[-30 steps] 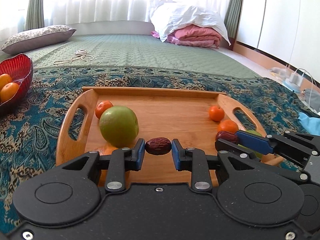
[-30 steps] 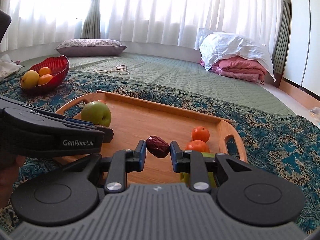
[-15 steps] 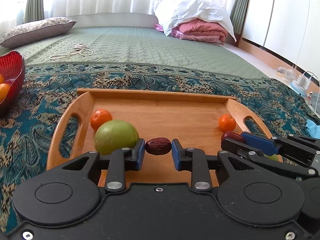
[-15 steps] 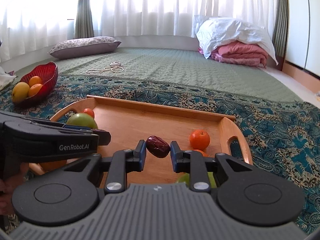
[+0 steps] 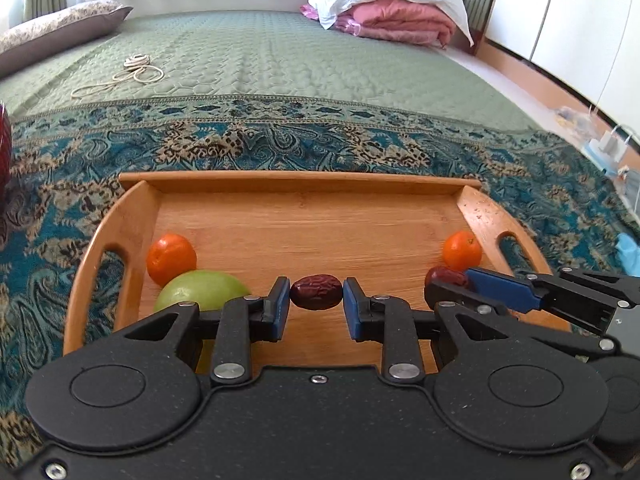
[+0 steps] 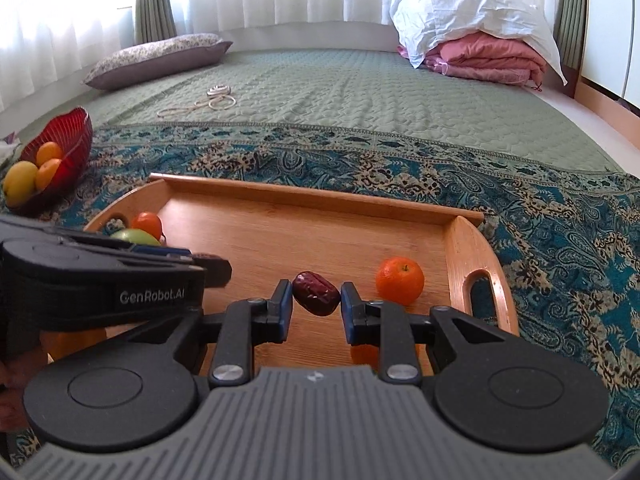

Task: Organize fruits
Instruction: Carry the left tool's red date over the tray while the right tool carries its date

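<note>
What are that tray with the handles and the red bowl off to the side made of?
The tray looks like bamboo or light wood with a smooth finish: fine straight grain lines, warm honey color, cut-out handles. The red bowl looks like glass or clear plastic: it is ribbed, and light seems to glow through its wall. Which of the two, I cannot tell.

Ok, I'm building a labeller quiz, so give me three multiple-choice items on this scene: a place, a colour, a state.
1. Where is the green apple? A wooden tray, left end; B a shelf; C a sink.
2. What colour is the fruit bowl? A blue; B red; C white.
3. Left gripper: A open; B shut on a date; C shut on a spoon.
A: it lies by the tray's left handle. B: its wall is red. B: it pinches the date; the right gripper grips a second date.
</note>
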